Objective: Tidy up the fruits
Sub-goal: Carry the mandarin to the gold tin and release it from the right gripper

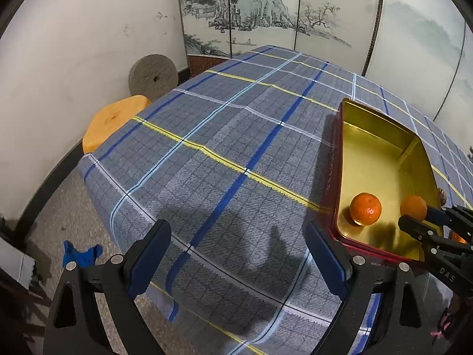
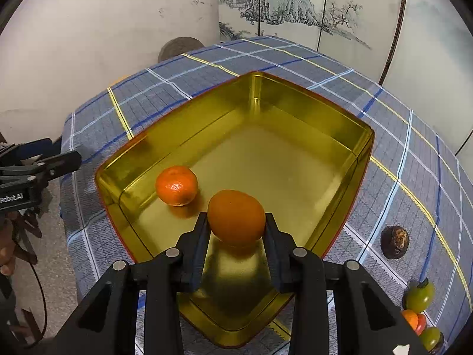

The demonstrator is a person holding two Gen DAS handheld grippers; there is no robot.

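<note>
A gold tin with a red outside [image 2: 340, 136] [image 1: 381, 136] sits on the checked tablecloth. One orange mandarin [image 2: 176, 185] [image 1: 365, 209] lies on its floor near the front left corner. My right gripper [image 2: 236, 222] is shut on a second orange [image 2: 236, 216] and holds it just above the tin's floor near the front edge; it also shows in the left wrist view [image 1: 413, 207]. My left gripper [image 1: 236, 254] is open and empty above the cloth, left of the tin, and shows at the left edge of the right wrist view [image 2: 56, 159].
A dark brown fruit [image 2: 394, 242] lies on the cloth right of the tin. Green and orange-red fruits [image 2: 419, 295] cluster at the near right edge. An orange stool [image 1: 115, 121] and a stone wheel [image 1: 153, 77] stand beyond the table's left side. A folding screen [image 1: 266, 9] stands behind.
</note>
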